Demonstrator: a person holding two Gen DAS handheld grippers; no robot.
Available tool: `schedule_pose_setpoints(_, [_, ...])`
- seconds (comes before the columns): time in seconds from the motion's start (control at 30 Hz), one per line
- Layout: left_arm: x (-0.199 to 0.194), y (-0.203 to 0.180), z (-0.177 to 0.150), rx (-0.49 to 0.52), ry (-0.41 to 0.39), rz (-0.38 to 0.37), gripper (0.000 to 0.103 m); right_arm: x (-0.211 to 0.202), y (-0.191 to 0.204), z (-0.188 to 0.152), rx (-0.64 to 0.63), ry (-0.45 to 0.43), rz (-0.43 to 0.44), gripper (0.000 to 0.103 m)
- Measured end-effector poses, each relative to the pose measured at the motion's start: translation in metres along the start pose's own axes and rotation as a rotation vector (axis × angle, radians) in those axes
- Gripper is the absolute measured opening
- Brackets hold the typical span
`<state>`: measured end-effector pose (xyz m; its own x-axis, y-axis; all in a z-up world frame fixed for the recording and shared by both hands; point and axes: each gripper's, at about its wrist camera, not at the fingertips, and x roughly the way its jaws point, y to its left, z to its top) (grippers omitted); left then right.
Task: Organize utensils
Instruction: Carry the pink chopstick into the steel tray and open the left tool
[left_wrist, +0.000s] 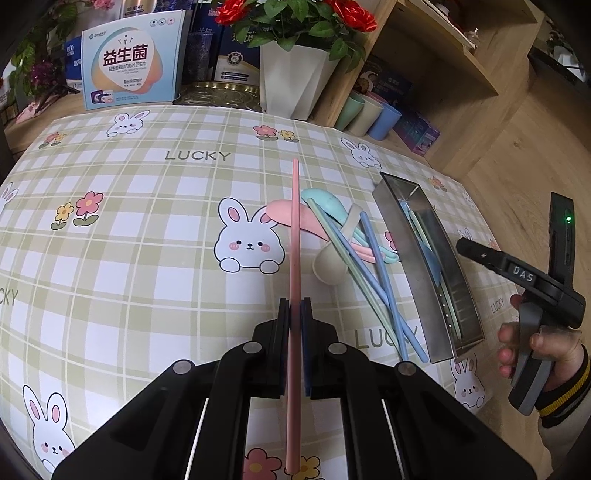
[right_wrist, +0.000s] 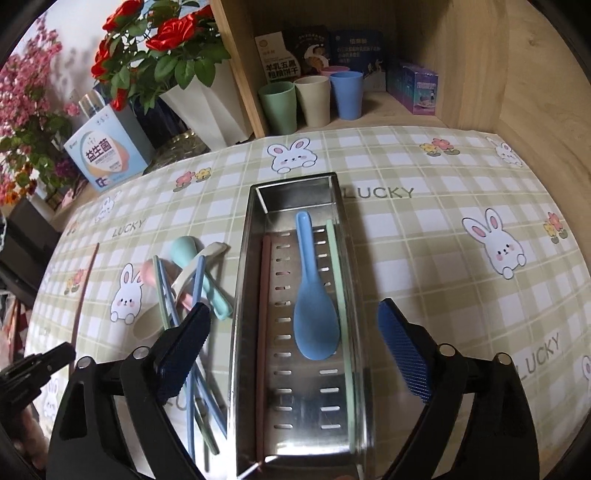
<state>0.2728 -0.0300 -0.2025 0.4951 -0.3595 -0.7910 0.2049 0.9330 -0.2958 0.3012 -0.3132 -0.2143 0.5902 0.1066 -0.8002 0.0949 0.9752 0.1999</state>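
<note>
One pink chopstick (left_wrist: 294, 236) sits clamped in the left hand-held gripper (left_wrist: 294, 314), pointing forward.

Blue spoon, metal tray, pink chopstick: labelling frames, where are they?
blue spoon (right_wrist: 316, 325): right wrist view, bowl.
metal tray (right_wrist: 243, 295): right wrist view, left wall.
pink chopstick (left_wrist: 294, 229): left wrist view, mid shaft.

A: What covered the desk (right_wrist: 424, 229)?
B: A green-and-white check cloth with white rabbits, pink and yellow flowers.
A: And the steel tray (right_wrist: 251, 280) at centre frame?
B: It held a blue spoon (right_wrist: 314, 314), a pink chopstick (right_wrist: 264, 314), a mint one (right_wrist: 341, 295).
</note>
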Motion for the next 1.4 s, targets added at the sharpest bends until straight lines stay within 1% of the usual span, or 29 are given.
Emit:
schedule_pose_setpoints(0.1, [0.002, -0.003, 0.0, -0.002, 0.012, -0.005, 0.006, -0.007, -0.004, 0.0, 0.004, -0.011, -0.005, 0.088])
schedule_pose_setpoints(0.23, [0.006, -0.011, 0.003, 0.011, 0.026, -0.006, 0.006, -0.015, -0.012, 0.0, 0.008, -0.019, 0.018, 0.088])
schedule_pose_setpoints(0.37, [0.015, -0.028, 0.01, 0.011, 0.057, -0.034, 0.006, -0.022, -0.023, 0.002, 0.016, -0.023, 0.031, 0.088])
schedule_pose_setpoints(0.43, [0.021, -0.039, 0.015, 0.012, 0.074, -0.056, 0.006, -0.024, -0.03, 0.004, 0.019, -0.019, 0.034, 0.088])
schedule_pose_setpoints(0.5, [0.028, -0.056, 0.021, 0.013, 0.096, -0.094, 0.006, -0.026, -0.038, 0.006, 0.019, -0.019, 0.031, 0.088])
schedule_pose_setpoints(0.6, [0.043, -0.081, 0.028, 0.005, 0.14, -0.134, 0.006, -0.028, -0.054, 0.009, 0.016, -0.021, 0.028, 0.088])
schedule_pose_setpoints(0.73, [0.069, -0.112, 0.039, -0.026, 0.191, -0.156, 0.006, -0.027, -0.075, 0.012, 0.032, -0.018, 0.03, 0.088])
schedule_pose_setpoints(0.8, [0.081, -0.125, 0.044, -0.039, 0.208, -0.158, 0.006, -0.027, -0.085, 0.012, 0.045, -0.021, 0.035, 0.088])
schedule_pose_setpoints(0.9, [0.099, -0.139, 0.055, -0.085, 0.227, -0.179, 0.006, -0.028, -0.103, 0.011, 0.084, -0.031, 0.039, 0.088])
schedule_pose_setpoints(1.0, [0.116, -0.153, 0.063, -0.109, 0.245, -0.179, 0.006, -0.027, -0.115, 0.01, 0.108, -0.033, 0.038, 0.088])
schedule_pose_setpoints(1.13, [0.137, -0.169, 0.063, -0.106, 0.283, -0.177, 0.006, -0.026, -0.126, 0.008, 0.115, -0.034, 0.039, 0.088])
schedule_pose_setpoints(1.23, [0.147, -0.174, 0.06, -0.102, 0.307, -0.173, 0.006, -0.026, -0.132, 0.007, 0.133, -0.038, 0.04, 0.088])
schedule_pose_setpoints(1.4, [0.156, -0.176, 0.057, -0.082, 0.317, -0.158, 0.006, -0.025, -0.139, 0.005, 0.157, -0.035, 0.038, 0.089])
